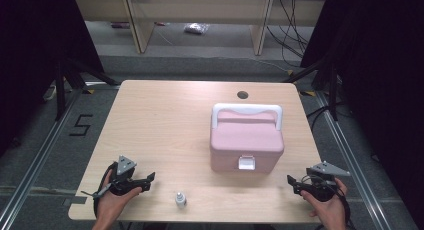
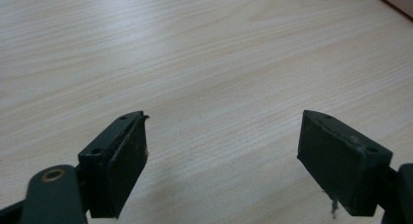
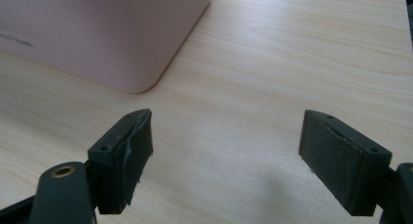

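The pink box (image 1: 246, 140) is sitting right of centre on the surface (image 1: 160, 120), latch facing the person. The little white bottle (image 1: 180, 199) is standing near the front edge, between the left tool (image 1: 150, 180) and right tool (image 1: 292, 182). The box's lettering is too blurry to read. Both tools are hanging wide apart, holding nothing.

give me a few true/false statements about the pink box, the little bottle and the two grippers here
1. The pink box is shut, its white handle folded back. True.
2. The small bottle lies on its side. False: it stands upright near the table's front edge.
3. The left gripper holds the bottle. False: its jaws are open and empty.
4. The right gripper is open, beside the box. True.
5. The bottle sits on the box. False: it stands apart on the table.
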{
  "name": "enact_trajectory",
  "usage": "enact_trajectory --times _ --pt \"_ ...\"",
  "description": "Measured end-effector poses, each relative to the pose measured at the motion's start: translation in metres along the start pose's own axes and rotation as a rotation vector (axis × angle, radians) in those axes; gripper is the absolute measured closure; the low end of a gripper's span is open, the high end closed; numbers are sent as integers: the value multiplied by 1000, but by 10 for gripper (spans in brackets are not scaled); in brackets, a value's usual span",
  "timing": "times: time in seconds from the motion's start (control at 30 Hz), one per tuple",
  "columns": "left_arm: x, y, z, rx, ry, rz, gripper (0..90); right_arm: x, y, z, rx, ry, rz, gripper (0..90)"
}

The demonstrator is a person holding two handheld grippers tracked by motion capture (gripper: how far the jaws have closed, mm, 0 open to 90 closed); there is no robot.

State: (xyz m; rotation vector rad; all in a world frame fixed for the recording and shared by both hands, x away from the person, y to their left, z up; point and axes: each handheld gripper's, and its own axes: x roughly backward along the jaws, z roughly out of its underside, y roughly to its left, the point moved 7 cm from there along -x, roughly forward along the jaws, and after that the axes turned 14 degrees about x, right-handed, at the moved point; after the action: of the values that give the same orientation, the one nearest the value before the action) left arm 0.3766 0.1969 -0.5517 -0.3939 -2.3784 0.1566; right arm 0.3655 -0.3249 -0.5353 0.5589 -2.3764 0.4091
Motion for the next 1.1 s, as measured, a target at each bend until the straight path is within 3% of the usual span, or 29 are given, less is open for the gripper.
enact_trajectory --times 0.07,0.13,0.17,0.23,0.27,0.33,0.37,0.47,0.53,0.57,0.63,0.67,0.7,0.87,0.93,0.97,1.0,1.03,1.07,1.1 --pt "0 0 0 3 2 3 178 0 1 0 -8 -1 -12 211" --pt "0 2 1 -27 23 2 178 0 0 0 -5 4 -5 213" --pt "1 2 1 -33 33 -2 178 -1 3 -1 -44 -1 -17 216" --pt "-1 0 0 -17 19 7 178 -2 0 0 -24 1 1 218" --pt "-1 -1 -1 -23 23 9 178 -1 -1 -1 -16 -4 -18 224" --pt "-2 -5 -2 -6 29 39 178 -1 -1 -2 -27 -3 -12 237" --pt "-3 -6 -3 -8 33 42 178 -2 -2 -4 -12 -19 -12 247" --pt "-4 -8 -7 -23 39 44 178 -1 -5 -6 -24 -20 -3 252" --pt "-7 -11 -12 -7 15 67 179 -2 -9 -9 -5 -29 4 261" --pt "-7 -13 -15 -10 18 69 179 -2 -7 -10 -50 -28 2 274" --pt "-9 -19 -22 -13 12 80 179 -2 -11 -14 -42 -40 -1 304" --pt "-11 -21 -25 -19 10 85 184 -5 -17 -17 -3 -55 12 335" --pt "-13 -23 -28 -20 7 92 187 -4 -14 -18 -44 -42 4 349" --pt "-25 -37 -45 -29 9 123 225 -9 -23 -28 8 -69 7 454" --pt "-32 -47 -56 -29 -5 137 242 -11 -24 -34 -19 -73 6 510" --pt "-32 -47 -56 -29 -5 137 261 -11 -24 -34 -19 -73 6 510" --pt "-37 -54 -63 -31 -12 153 281 -14 -30 -38 3 -83 7 565" --pt "-37 -54 -63 -31 -12 153 298 -15 -30 -40 -21 -79 19 597" --pt "-40 -57 -65 -28 -19 158 320 -18 -33 -42 0 -93 18 624" --pt "-42 -59 -66 -43 -6 162 344 -19 -32 -43 -17 -86 18 651"
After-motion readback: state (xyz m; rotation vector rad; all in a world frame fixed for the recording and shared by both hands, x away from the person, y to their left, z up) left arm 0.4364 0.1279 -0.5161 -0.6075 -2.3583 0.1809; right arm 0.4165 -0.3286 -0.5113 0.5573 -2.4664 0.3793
